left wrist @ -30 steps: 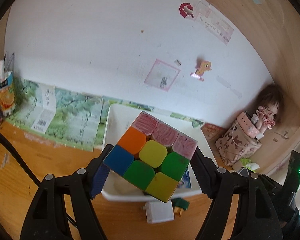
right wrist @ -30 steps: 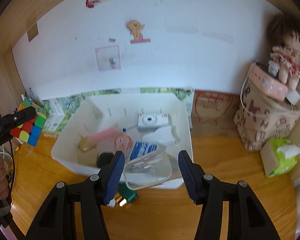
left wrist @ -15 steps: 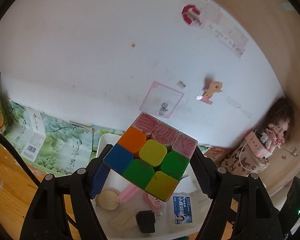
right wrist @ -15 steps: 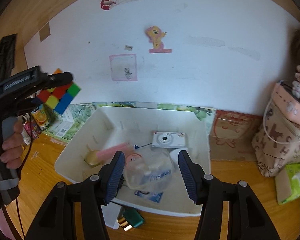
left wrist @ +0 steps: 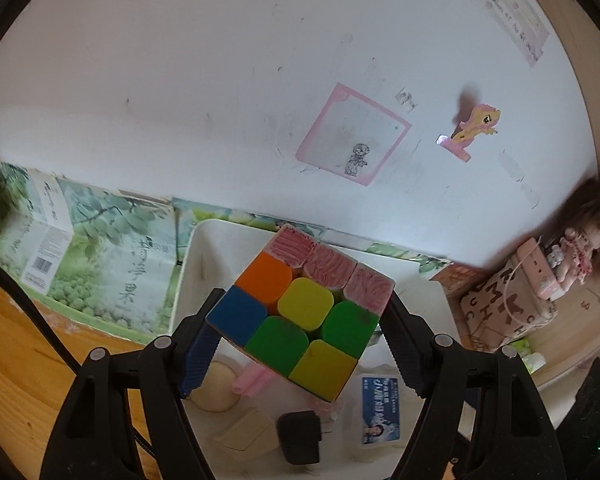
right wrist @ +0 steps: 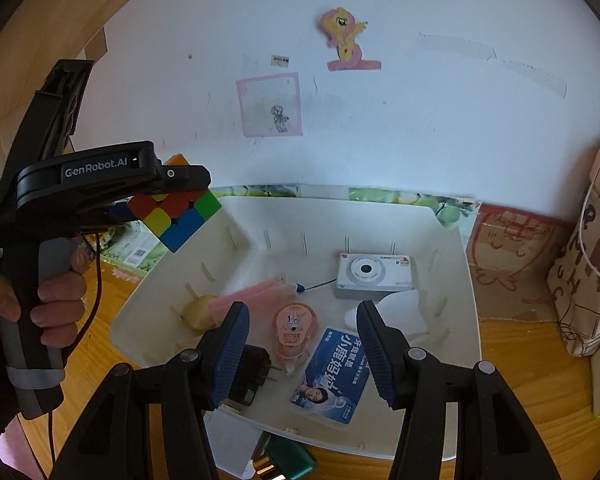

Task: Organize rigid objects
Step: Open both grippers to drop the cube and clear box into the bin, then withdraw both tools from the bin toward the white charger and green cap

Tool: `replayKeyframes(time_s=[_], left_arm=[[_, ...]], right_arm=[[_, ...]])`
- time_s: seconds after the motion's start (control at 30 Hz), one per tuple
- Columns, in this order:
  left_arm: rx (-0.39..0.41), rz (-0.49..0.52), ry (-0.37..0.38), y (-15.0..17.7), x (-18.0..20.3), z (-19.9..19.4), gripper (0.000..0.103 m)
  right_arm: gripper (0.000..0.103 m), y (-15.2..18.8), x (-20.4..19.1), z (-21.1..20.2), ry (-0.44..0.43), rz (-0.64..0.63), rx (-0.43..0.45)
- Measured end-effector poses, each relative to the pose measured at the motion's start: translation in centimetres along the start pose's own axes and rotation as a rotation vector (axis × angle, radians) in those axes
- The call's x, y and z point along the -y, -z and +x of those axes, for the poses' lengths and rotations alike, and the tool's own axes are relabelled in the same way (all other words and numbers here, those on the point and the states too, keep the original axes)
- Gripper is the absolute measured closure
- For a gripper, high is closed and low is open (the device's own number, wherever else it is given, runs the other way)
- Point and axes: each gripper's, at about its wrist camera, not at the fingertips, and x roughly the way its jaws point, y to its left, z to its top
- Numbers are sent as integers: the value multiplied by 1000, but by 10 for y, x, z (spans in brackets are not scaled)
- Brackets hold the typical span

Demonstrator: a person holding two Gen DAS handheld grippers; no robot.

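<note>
My left gripper (left wrist: 300,320) is shut on a multicoloured puzzle cube (left wrist: 300,312) and holds it in the air over the left part of a white bin (left wrist: 192,264). The cube also shows in the right wrist view (right wrist: 178,214), above the bin's left rim (right wrist: 140,304). My right gripper (right wrist: 302,344) is open and empty above the bin's near side. In the bin lie a white camera (right wrist: 374,276), a clear box with a blue card (right wrist: 332,376), a pink round tape dispenser (right wrist: 294,332), a black plug (right wrist: 250,376), a pink bar (right wrist: 252,294) and a beige piece (right wrist: 198,312).
The bin stands on a wooden desk (right wrist: 520,360) against a white wall. A patterned bag (right wrist: 588,280) stands at the right, with a doll (left wrist: 576,248) on it. A white adapter (right wrist: 232,444) and a green item (right wrist: 290,460) lie in front of the bin. Green boxes (left wrist: 100,260) stand at the left.
My right gripper has let go of the clear box, which now lies in the bin. My left gripper has carried the cube up and over the bin's left side.
</note>
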Motion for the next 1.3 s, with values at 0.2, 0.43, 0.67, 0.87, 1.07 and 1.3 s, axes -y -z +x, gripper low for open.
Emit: replayKeyframes(time_s=[0.2, 0.43, 0.67, 0.87, 1.07, 1.3], left_arm=[[36, 19, 9, -2, 5, -11, 15], [77, 13, 6, -4, 7, -31, 14], [126, 27, 32, 2, 14, -65, 10], [176, 87, 39, 10, 26, -104, 8], [207, 130, 42, 20, 32, -132, 7], [211, 139, 45, 37, 29, -151, 7]], right_arm=[[38, 0, 1, 0, -9, 7, -7], [29, -3, -7, -12, -22, -5, 16], [25, -6, -14, -38, -14, -12, 72], [21, -7, -22, -70, 1, -13, 135], [21, -2, -31, -99, 18, 7, 191], [21, 9, -36, -124, 45, 30, 246]])
